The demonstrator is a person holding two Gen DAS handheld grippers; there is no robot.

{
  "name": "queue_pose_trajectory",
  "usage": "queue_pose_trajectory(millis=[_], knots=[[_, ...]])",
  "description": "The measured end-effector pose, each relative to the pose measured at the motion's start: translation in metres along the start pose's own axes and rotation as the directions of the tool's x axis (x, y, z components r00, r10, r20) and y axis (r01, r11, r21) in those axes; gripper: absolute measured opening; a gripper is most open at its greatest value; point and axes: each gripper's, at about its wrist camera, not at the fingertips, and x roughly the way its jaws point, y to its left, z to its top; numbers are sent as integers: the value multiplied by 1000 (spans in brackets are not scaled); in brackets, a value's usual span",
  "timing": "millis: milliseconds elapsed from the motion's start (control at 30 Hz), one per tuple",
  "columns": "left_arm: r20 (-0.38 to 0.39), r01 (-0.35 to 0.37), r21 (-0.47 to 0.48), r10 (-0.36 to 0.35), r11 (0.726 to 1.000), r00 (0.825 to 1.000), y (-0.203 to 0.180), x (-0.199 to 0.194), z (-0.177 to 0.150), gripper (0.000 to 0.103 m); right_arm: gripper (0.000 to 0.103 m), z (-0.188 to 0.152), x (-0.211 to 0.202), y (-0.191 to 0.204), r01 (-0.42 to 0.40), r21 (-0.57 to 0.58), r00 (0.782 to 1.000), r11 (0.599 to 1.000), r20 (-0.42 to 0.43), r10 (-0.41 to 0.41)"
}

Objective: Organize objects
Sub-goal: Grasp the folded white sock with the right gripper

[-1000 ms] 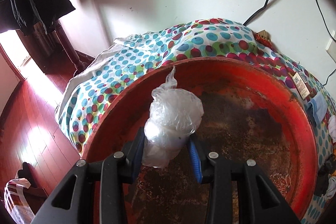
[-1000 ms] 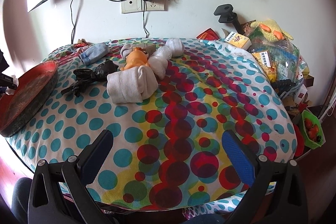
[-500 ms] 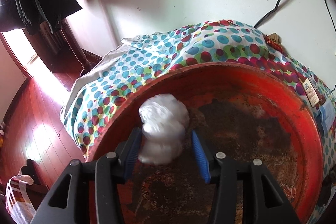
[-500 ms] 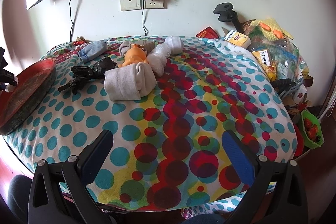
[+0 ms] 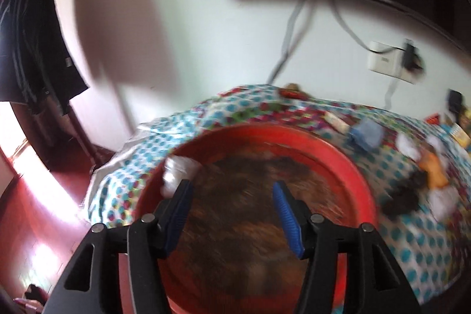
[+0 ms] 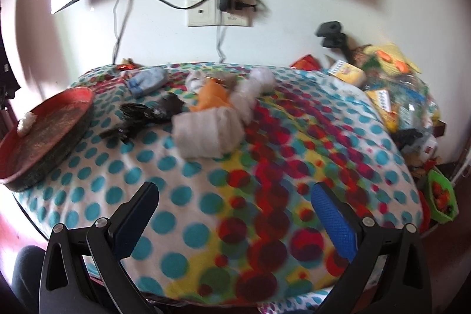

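A round red tray (image 5: 347, 158) sits on the dotted cloth at the table's left end; it also shows in the right wrist view (image 6: 73, 99). A clear crumpled plastic bag (image 5: 178, 171) lies inside the tray by its left rim, and shows in the right wrist view (image 6: 26, 123) too. My left gripper (image 5: 232, 214) is open and empty above the tray, the bag just left of its left finger. My right gripper (image 6: 235, 214) is open and empty over the table's front. A white rolled cloth (image 6: 206, 131), an orange bag (image 6: 213, 94), a black bag (image 6: 141, 115) and a blue cloth (image 6: 147, 81) lie mid-table.
A heap of packets, boxes and a yellow toy (image 6: 391, 87) fills the table's right end, with a green basket (image 6: 441, 196) below it. A wall socket with cables (image 6: 217, 11) and a screen hang behind. Red wooden floor (image 5: 38, 219) lies to the left.
My left gripper opened and let go of the plastic bag, which now lies in the tray. The left view swung right and up. The right gripper drifted slightly.
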Motion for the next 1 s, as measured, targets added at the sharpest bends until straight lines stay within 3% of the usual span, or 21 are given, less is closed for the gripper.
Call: queue_pose_trajectory(millis=[167,333,400,500,533,767,1000], knots=[[1,106,53,-106,993,994,-45,-31,-57,58,103,27,22,14,-11,-19,1000,1000,-2,11],[3,181,56,-182,982,983,-63,-46,-97,58,101,50,60,19,-93,21,993,995,-69,94],[8,176,70,-177,982,984,-66,-48,-103,58,89,54,77,25,-47,-13,993,999,-110,46],[15,192,23,-193,981,981,-59,-48,-104,59,61,55,98,29,-21,-42,987,999,-162,14],[17,199,7,-199,980,980,-52,-48,-104,58,46,55,103,30,-16,-46,985,999,-173,8],[22,210,-21,-209,978,978,-42,-43,-106,58,34,55,103,33,10,-73,987,997,-162,-21],[30,204,3,-204,979,978,-48,-47,-108,58,33,55,82,35,14,-85,992,996,-127,-25]])
